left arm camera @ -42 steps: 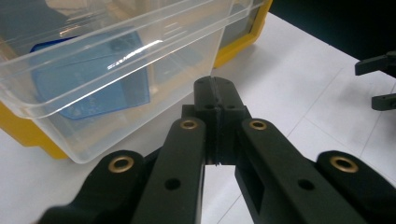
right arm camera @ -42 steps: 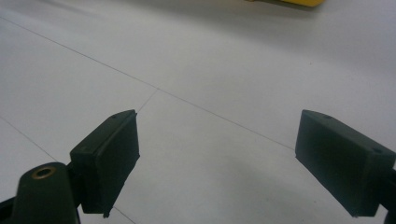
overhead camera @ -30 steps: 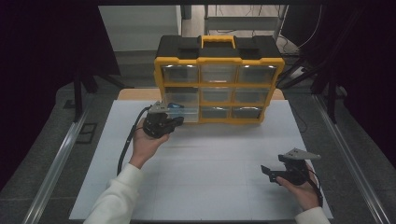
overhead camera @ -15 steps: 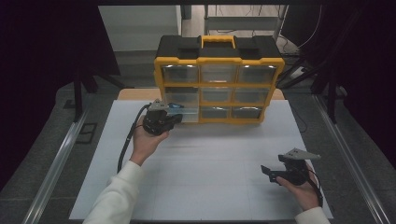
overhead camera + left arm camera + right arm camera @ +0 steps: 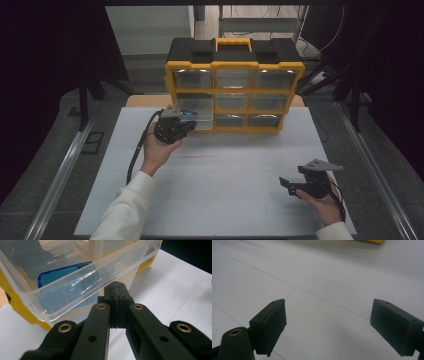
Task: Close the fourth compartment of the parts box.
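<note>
A yellow and black drawer organizer stands at the back of the white mat. Its lower-left clear drawer is pulled partway out. My left gripper sits at that drawer's front. In the left gripper view the jaws are pressed together at the front wall of the clear drawer, just under its rim. A blue translucent piece lies inside the drawer. My right gripper rests low over the mat at the front right. Its jaws stand wide apart with nothing between them.
The organizer holds several other clear drawers, all pushed in, with a yellow carry handle on top. Metal rails run along both sides of the table. Dark curtains close in left and right. A cable trails from the left gripper.
Almost nothing differs. The left hand has shifted very slightly toward me with the drawer. The right gripper has stayed in place.
</note>
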The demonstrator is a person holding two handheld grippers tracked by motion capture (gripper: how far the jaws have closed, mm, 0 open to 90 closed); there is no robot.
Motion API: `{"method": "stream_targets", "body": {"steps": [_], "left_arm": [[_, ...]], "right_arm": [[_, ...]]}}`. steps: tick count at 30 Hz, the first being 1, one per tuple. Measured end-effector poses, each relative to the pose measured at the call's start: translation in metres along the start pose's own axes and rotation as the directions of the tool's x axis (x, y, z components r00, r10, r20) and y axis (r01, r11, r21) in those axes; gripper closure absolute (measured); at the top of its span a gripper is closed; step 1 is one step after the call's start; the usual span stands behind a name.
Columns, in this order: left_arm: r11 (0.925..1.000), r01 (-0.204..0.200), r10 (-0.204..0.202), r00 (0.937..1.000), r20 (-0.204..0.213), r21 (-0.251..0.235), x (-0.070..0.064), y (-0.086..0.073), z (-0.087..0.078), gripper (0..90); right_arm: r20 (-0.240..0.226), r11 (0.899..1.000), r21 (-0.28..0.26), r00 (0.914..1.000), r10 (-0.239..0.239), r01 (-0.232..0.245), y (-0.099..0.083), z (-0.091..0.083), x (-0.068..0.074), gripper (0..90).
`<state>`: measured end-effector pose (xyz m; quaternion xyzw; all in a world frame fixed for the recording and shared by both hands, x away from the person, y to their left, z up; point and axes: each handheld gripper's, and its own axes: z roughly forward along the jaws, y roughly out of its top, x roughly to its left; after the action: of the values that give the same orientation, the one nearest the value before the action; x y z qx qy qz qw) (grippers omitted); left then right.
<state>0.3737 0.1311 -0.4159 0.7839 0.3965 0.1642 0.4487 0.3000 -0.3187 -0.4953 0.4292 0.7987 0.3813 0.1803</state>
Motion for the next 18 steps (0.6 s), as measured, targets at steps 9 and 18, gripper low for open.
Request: {"method": "stream_targets", "body": {"steps": [9, 18], "left_arm": [[0.9999, -0.015, 0.015, 0.9994, -0.031, -0.005, 0.0003, 0.0002, 0.0013, 90.0], [1.0, 0.006, -0.006, 0.9998, -0.017, 0.0, 0.0076, 0.002, 0.0028, 90.0]], "right_arm": [[0.002, 1.0, 0.003, 1.0, -0.002, 0.002, -0.0001, 0.0003, 0.0004, 14.0], [0.004, 1.0, 0.008, 0.9999, -0.009, 0.009, -0.0001, 0.0009, 0.0006, 14.0]]}}
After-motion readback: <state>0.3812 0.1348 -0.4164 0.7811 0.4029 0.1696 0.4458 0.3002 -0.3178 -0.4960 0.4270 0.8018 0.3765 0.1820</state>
